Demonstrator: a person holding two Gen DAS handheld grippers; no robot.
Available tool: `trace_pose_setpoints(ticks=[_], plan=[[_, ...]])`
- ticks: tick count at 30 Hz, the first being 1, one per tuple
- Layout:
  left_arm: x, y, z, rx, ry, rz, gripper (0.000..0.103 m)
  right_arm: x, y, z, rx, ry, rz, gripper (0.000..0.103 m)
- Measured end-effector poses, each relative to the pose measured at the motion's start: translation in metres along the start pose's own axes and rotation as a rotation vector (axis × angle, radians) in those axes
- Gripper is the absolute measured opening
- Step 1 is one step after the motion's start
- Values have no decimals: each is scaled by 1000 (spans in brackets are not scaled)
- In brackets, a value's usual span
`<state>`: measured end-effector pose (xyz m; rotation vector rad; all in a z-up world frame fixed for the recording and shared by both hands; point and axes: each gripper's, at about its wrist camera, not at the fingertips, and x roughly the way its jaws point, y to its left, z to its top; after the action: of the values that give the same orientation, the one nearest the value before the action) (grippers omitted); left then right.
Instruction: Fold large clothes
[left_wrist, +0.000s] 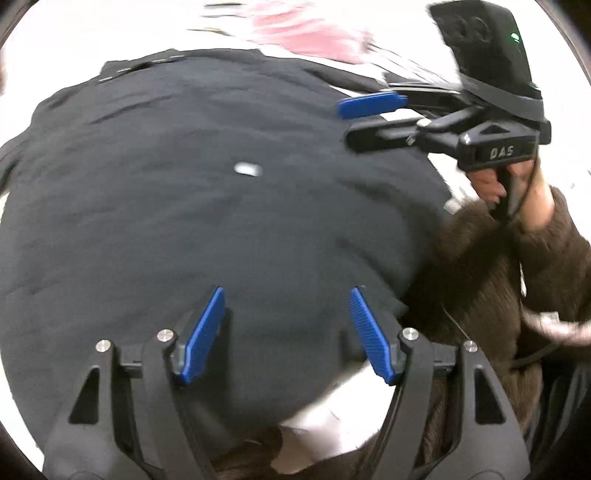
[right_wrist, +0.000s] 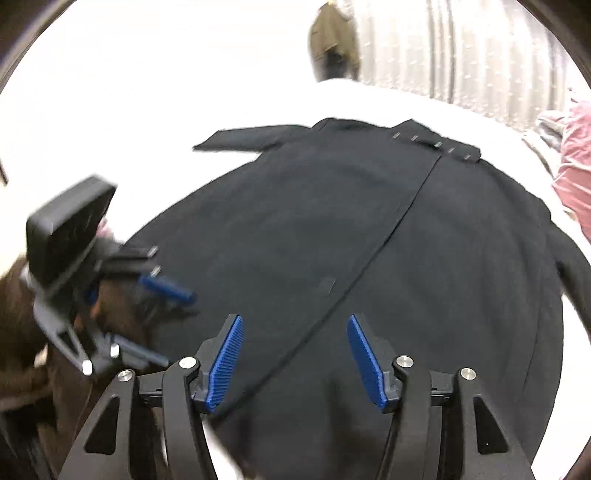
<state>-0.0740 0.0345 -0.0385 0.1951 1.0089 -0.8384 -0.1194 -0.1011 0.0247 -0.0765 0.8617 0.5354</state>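
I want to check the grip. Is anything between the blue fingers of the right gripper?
No. The right gripper is open and empty; between its fingers the right wrist view shows only the dark garment below.

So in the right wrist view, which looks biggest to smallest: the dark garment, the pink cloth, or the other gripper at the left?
1. Dark garment, by far the largest.
2. Left gripper and pink cloth: look similar; the gripper sits nearer the camera and the cloth is cut off, so unranked.
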Motion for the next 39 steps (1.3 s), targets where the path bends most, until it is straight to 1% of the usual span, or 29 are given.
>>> trace_pose_setpoints(ticks=[2,4,5,6,7,10,11,13,16,17,20,22,25,26,27,28,29,30,31,32,33,34,35,36,37,38,39], plan=[[-13,29,7,-95,-39,47,71,9,-12,21,30,-28,-29,68],[-30,67,13,-206,-79,98,72,26,-27,41,64,-52,-53,70],[-38,84,15,-243,-93,122,72,36,-32,47,81,-60,-62,70],[-49,107,17,-285,-111,155,72,49,-41,52,104,-65,-68,71],[-57,124,19,-314,-122,185,72,57,-43,49,117,-67,-72,71],[-94,206,27,-451,-179,311,72,86,-59,44,162,-73,-79,71],[-104,231,28,-481,-198,340,72,94,-63,46,165,-62,-87,71],[-124,291,29,-549,-226,432,72,106,-66,51,137,-48,-113,71],[-141,366,26,-656,-241,531,72,117,-67,60,76,-80,-146,71],[-146,399,23,-706,-257,546,72,120,-70,61,60,-81,-154,71],[-145,461,15,-797,-294,575,72,128,-75,59,32,-77,-184,71],[-138,499,8,-844,-318,583,72,132,-80,57,42,-70,-196,71],[-121,530,7,-888,-327,609,72,141,-86,54,64,-42,-198,71],[-117,542,5,-898,-323,638,71,144,-88,54,67,-27,-199,71],[-114,552,2,-902,-318,648,68,149,-89,53,69,-13,-204,71],[-107,565,1,-919,-307,646,67,153,-89,52,66,-1,-209,71],[-107,567,2,-922,-319,645,66,156,-89,52,62,7,-214,71],[-107,570,4,-917,-355,650,59,159,-88,53,59,10,-219,71],[-107,572,6,-921,-369,646,51,159,-88,52,59,10,-220,71],[-105,573,9,-936,-369,648,39,161,-89,53,63,8,-221,71],[-104,573,10,-926,-376,637,21,162,-90,54,68,7,-222,71],[-104,566,11,-890,-389,631,15,163,-91,54,73,8,-223,71],[-107,559,11,-873,-406,659,12,164,-91,55,77,9,-226,71],[-114,549,9,-871,-446,701,11,165,-91,55,80,9,-230,71],[-122,539,3,-889,-501,756,10,165,-90,55,81,8,-234,71],[-128,528,-5,-932,-527,857,9,165,-90,56,80,8,-238,71],[-126,526,-9,-954,-505,920,9,165,-90,56,77,8,-242,71]])
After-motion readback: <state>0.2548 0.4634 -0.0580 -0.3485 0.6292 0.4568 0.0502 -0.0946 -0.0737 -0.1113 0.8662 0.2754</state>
